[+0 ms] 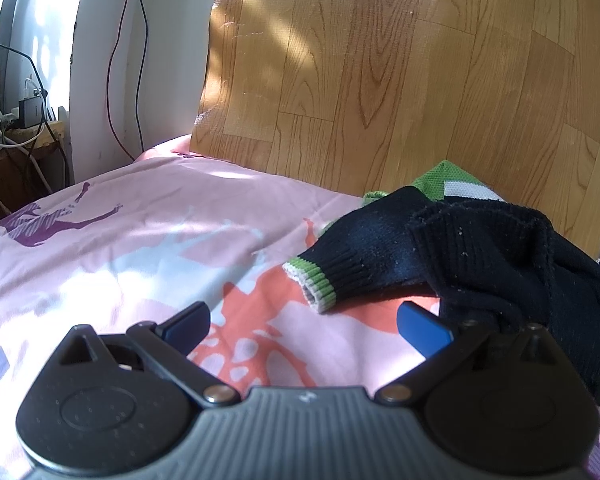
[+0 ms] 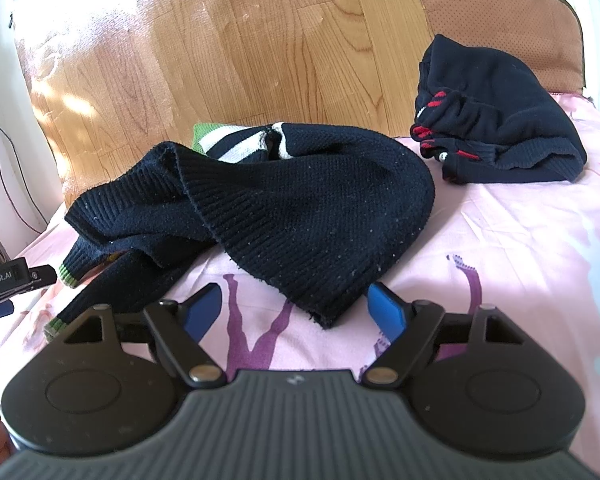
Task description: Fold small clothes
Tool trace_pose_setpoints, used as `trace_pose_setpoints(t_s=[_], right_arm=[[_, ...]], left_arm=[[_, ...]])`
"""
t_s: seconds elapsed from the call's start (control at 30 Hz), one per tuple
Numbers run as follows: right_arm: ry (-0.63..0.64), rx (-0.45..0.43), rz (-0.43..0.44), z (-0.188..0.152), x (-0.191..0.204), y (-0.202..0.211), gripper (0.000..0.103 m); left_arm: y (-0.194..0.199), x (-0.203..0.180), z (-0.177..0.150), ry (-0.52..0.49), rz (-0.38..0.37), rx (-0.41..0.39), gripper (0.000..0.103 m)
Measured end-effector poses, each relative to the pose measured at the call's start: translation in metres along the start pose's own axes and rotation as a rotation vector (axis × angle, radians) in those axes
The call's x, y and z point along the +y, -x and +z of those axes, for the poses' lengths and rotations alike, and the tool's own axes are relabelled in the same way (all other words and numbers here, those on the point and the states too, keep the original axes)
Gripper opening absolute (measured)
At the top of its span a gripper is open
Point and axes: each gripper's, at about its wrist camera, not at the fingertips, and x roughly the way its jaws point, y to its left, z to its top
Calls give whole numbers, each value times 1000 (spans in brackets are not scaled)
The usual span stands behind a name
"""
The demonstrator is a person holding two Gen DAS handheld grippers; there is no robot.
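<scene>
A small navy knit sweater (image 2: 300, 200) with green and white stripes lies crumpled on the pink patterned bedsheet (image 2: 500, 264). In the left wrist view its sleeve (image 1: 364, 256), ending in a green and white cuff (image 1: 314, 284), points left. My left gripper (image 1: 304, 326) is open just in front of that cuff, its right finger close beside the sweater body, pads not pressing on cloth. My right gripper (image 2: 296, 310) is open, with the sweater's lower corner (image 2: 328, 308) lying between its blue fingers (image 2: 386, 310), not pinched. The left gripper (image 2: 16, 280) shows at the left edge of the right wrist view.
A second navy garment with red trim (image 2: 496, 120) sits folded at the back right. A wood-grain panel (image 1: 380, 60) stands behind the bed. A brown cushion (image 2: 500, 12) is at the far right. Cables and a small shelf (image 1: 20, 128) are off the bed's left edge.
</scene>
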Motion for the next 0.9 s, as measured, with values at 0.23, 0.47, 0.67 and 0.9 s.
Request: trace_pose_setpoints(t_s=[0.23, 0.47, 0.67, 0.9], right_arm=[[16, -4, -6, 0, 2, 1, 76], [99, -26, 6, 3, 14, 4, 76], [256, -53, 53, 12, 41, 2, 76], [472, -91, 125, 25, 85, -7, 76]], left_arm=[[-1, 4, 1, 22, -2, 4, 103], [-1, 10, 2, 56, 2, 8, 103], [-2, 24, 4, 129, 23, 10, 103], [-2, 35, 6, 175, 46, 4, 103]])
